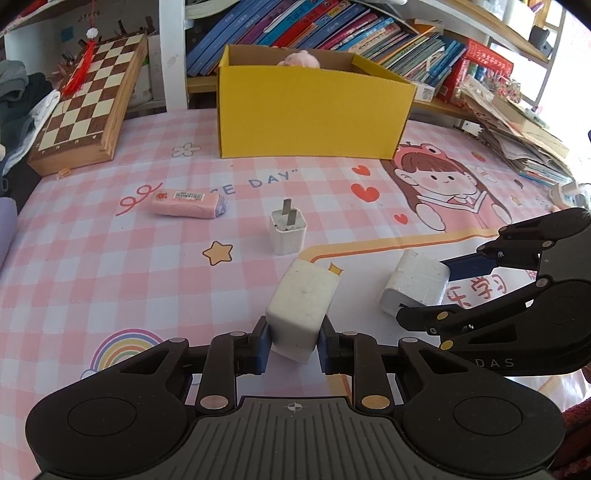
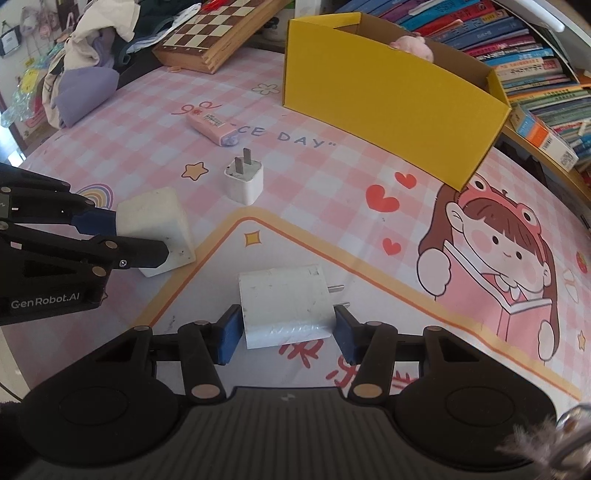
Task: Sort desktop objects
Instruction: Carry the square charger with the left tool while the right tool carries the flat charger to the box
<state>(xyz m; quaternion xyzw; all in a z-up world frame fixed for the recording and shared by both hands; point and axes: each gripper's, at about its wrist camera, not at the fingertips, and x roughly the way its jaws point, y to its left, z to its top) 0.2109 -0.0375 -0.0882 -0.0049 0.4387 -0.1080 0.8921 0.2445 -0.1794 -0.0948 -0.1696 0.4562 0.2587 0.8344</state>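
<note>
My left gripper (image 1: 294, 345) is shut on a white block (image 1: 301, 299) that rests on the pink checked table cover (image 1: 110, 258). In the right wrist view the same left gripper (image 2: 140, 236) clasps that white block (image 2: 155, 210) at the left. My right gripper (image 2: 287, 332) is shut on a white charger (image 2: 284, 306) lying flat, its two prongs pointing right. In the left wrist view the right gripper (image 1: 421, 291) holds the charger (image 1: 410, 280) at the right. A small white plug (image 1: 288, 230) (image 2: 243, 182) stands prongs up. A pink packet (image 1: 188, 202) (image 2: 210, 125) lies beyond it.
An open yellow box (image 1: 314, 110) (image 2: 388, 110) stands at the back of the table with a pink plush (image 1: 299, 59) inside. A folded chessboard (image 1: 85, 99) leans at the back left. Books (image 1: 369, 33) fill the shelf behind. Clothes (image 2: 92, 48) pile at the left edge.
</note>
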